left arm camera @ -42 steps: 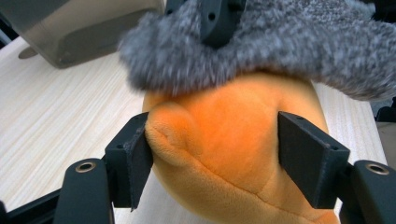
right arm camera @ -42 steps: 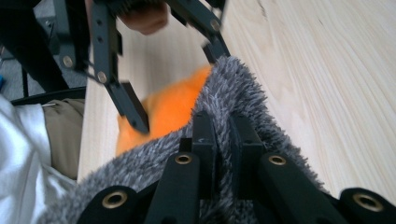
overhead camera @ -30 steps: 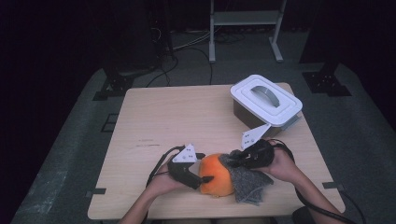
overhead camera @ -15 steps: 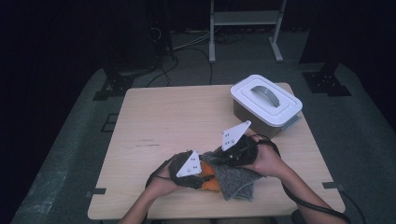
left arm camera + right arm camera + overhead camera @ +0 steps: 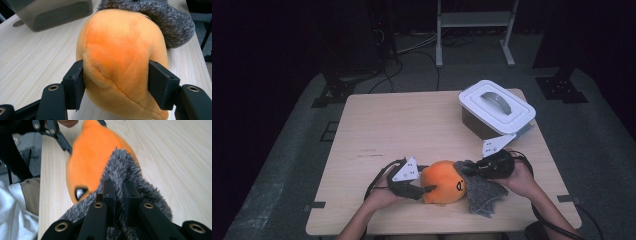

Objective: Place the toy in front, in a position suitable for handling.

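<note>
While the orange plush toy (image 5: 443, 181) lay on the counter (image 5: 382, 130) near its front edge, the left gripper (image 5: 116, 86) had just closed, its fingers (image 5: 75, 83) pressing both sides of the toy. The right gripper (image 5: 119, 191) had its fingers clamped together on the grey furry cloth (image 5: 482, 190), which touched the toy's right side. A lidded box (image 5: 496, 107) stood behind

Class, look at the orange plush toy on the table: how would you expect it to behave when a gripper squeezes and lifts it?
The orange plush toy probably squashes easily: the left gripper, whose jaws have just been closing, dents its sides. It looks light for its bulk, being soft stuffed fabric. Its rounded body might roll if released, though the grey furry part would likely damp that.
</note>
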Demonstrator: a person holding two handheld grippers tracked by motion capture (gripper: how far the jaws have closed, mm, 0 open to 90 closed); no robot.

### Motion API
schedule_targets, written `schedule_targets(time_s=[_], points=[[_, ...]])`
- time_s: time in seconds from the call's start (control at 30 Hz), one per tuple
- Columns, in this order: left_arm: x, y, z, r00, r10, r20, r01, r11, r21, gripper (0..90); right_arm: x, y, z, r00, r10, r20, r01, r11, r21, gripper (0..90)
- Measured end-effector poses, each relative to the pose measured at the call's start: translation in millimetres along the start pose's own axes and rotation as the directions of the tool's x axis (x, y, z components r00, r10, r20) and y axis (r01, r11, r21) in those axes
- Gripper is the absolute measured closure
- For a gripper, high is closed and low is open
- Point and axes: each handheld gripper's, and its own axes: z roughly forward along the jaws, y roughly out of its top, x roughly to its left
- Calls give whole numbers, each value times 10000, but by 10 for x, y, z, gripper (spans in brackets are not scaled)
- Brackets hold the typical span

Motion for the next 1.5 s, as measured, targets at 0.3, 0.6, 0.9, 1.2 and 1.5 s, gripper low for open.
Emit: schedule_targets(time_s=[0.3,0.6,0.9,1.2,1.5], points=[[64,-62,-10,9988,-492,57,492,9988,79,360,-18,-216,4,9988,481,-23,-481,9988,-108,816],[129,-125,-17,9947,-1027,-44,1027,9944,246,360,143,101,42,9991,-407,-107,402,9985,-377,817],[141,-141,-10,9935,-1136,18,1136,9933,210,360,104,-126,77,9999,14,-127,-17,9998,-214,817],[151,-129,6,9918,-1275,12,1275,9917,183,351,203,-157,4,10000,-81,-12,80,9998,-202,817],[147,-144,-6,9923,-1236,8,1236,9921,200,348,358,66,192,9938,-1089,-212,1086,9940,-150,816]])
